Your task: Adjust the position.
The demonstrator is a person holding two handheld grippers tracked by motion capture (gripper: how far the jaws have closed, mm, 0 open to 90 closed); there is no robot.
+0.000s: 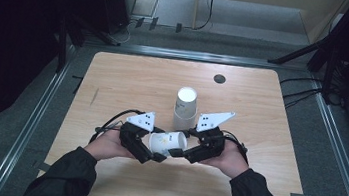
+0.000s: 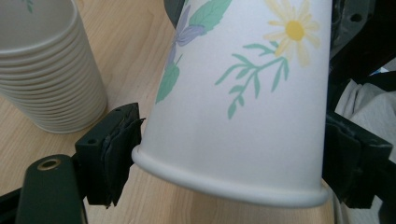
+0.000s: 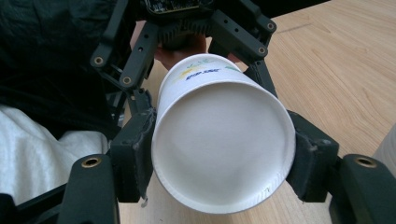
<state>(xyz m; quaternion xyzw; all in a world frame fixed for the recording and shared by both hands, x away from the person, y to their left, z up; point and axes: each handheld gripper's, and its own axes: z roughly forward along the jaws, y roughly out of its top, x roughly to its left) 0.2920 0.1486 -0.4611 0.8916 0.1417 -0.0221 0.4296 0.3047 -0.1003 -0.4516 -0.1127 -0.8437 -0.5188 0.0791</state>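
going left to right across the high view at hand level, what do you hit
left hand → left gripper → flowered cup → right gripper → right hand

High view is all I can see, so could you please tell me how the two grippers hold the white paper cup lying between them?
Observer: The right gripper has its jaws clamped on the white paper cup at its base end, with a pad pressing on each side.
Operator: Thank you. And the other one?
Observer: The left gripper has its jaws at the rim end, and both pads appear to touch the rolled rim.
Operator: Is the cup plain white all round?
Observer: No, its wall is printed with green leaves and a yellow daisy.
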